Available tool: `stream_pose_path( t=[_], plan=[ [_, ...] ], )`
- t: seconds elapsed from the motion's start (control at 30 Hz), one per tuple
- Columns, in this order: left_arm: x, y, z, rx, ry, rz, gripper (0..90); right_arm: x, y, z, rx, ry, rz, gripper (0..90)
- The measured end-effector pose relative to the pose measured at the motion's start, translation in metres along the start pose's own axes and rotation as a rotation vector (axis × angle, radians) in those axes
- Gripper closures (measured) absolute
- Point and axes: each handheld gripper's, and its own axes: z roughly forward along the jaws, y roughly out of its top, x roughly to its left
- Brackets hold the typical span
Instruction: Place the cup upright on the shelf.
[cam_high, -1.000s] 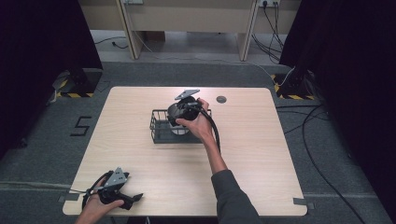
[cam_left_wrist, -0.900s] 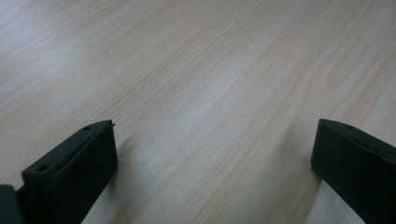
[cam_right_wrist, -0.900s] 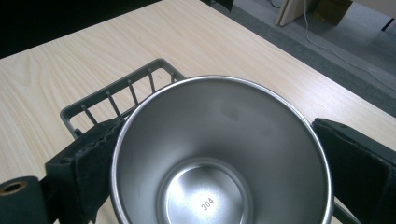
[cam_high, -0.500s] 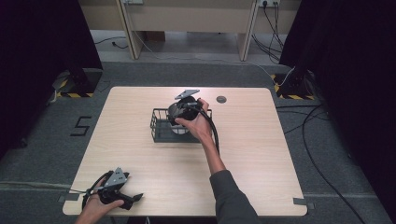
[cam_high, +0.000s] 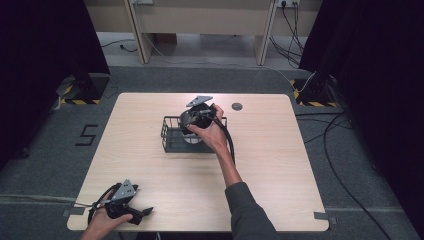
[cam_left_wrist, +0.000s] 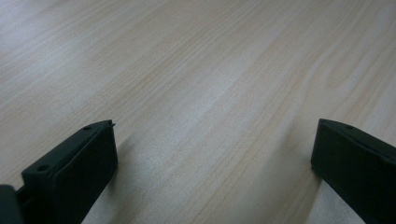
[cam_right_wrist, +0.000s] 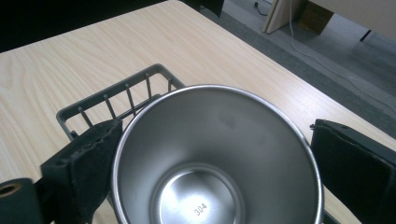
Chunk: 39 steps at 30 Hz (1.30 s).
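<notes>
right gripper (cam_high: 196, 117): held over the wire basket (cam_high: 172, 140) near table centre, grey plate on top, cable trailing down along the forearm. in the right gripper view (cam_right_wrist: 215, 158) its jaws stand wide, one each side of the cup.
right gripper state: jaws apart. left jaw looks to touch the cup's rim, right jaw stands just clear of it; no squeeze seen.
steel cup (cam_right_wrist: 217, 158): stainless, upright, mouth open to the cam, "304" stamped on the bottom inside. sits btwn the right jaws, at/over the basket; can't tell if it rests on the basket floor. in the high view only a pale bit of it (cam_high: 191, 139) shows under the hand.
wire basket: dark grey, rectangular, barred wall (cam_right_wrist: 116, 100) seen behind the cup's rim. stands on the table, mid-board, slightly twd the far edge.
left gripper (cam_high: 145, 212): at the near-left corner of the table, low over the wood, well apart from the basket. person's hand wrapped round it.
left gripper state: jaws spread wide in the left gripper view (cam_left_wrist: 212, 158), bare wood btwn them, holding nothing.
table (cam_high: 280, 165): light wood, small round dark cap (cam_high: 237, 106) near the far edge, right of the basket.
</notes>
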Motion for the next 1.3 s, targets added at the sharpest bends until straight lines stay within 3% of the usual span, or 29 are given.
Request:
stream_pose_path(
  t=[0.1, 0.17, 0.23, 0.53, 1.3],
  plan=[
    [0.0, 0.0, 0.0, 0.0, -0.001, 0.0, 0.0, 0.0, 0.005, -0.004, -0.02, -0.003, -0.018, 7.3],
    [0.0, 0.0, 0.0, 0.0, 0.0, -0.001, 0.0, 0.004, 0.01, -0.008, -0.037, 0.016, -0.017, 17.8],
    [0.0, 0.0, 0.0, 0.0, 0.0, 0.0, 0.0, 0.005, 0.013, -0.01, -0.041, 0.003, -0.013, 14.6],
    [0.0, 0.0, 0.0, 0.0, 0.0, 0.0, 0.0, 0.005, 0.015, -0.029, -0.086, 0.012, -0.002, 15.4],
    [0.0, 0.0, 0.0, -0.002, 0.0, -0.003, 0.0, 0.0, -0.031, -0.087, -0.135, 0.052, 0.066, 16.0]
  ],
)
